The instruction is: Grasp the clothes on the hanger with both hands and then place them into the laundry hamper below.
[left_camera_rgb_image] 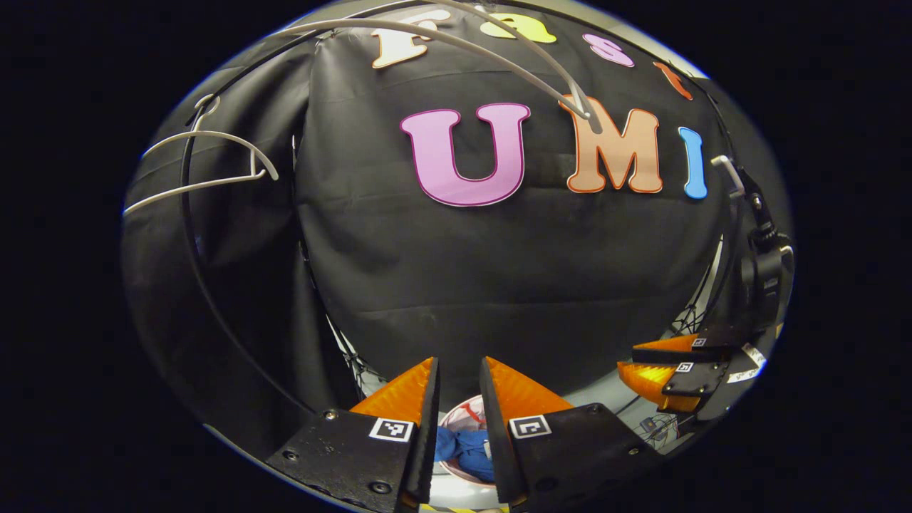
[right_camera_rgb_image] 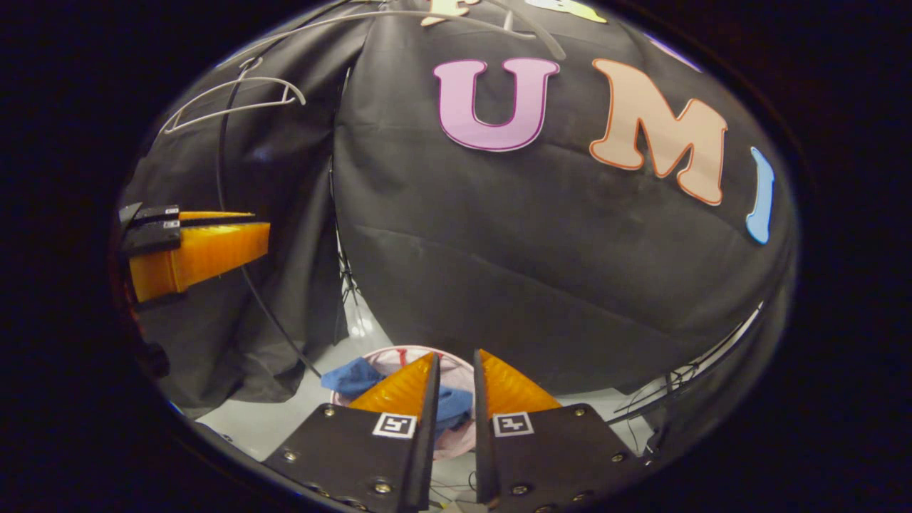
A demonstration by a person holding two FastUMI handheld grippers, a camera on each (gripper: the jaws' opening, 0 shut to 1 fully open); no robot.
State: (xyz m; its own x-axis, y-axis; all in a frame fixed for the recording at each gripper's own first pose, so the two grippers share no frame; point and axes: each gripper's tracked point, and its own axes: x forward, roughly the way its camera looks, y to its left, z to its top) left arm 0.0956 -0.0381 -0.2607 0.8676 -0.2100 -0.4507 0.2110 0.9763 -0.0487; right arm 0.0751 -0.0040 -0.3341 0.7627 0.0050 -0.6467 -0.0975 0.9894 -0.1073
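Left gripper [left_camera_rgb_image: 459, 388]: jaws standing slightly parted, nothing between them, pointing at the booth's black cloth wall. Right gripper [right_camera_rgb_image: 454, 377]: jaws likewise a little apart, gripping nothing. Below both — the laundry hamper [right_camera_rgb_image: 463, 443] is sitting on the pale floor [right_camera_rgb_image: 285, 413], the blue clothes [right_camera_rgb_image: 354, 377] lying in it, one fold draping over its rim. Upper left, well above — a white hanger [left_camera_rgb_image: 206, 160] is hanging bare from the rail.
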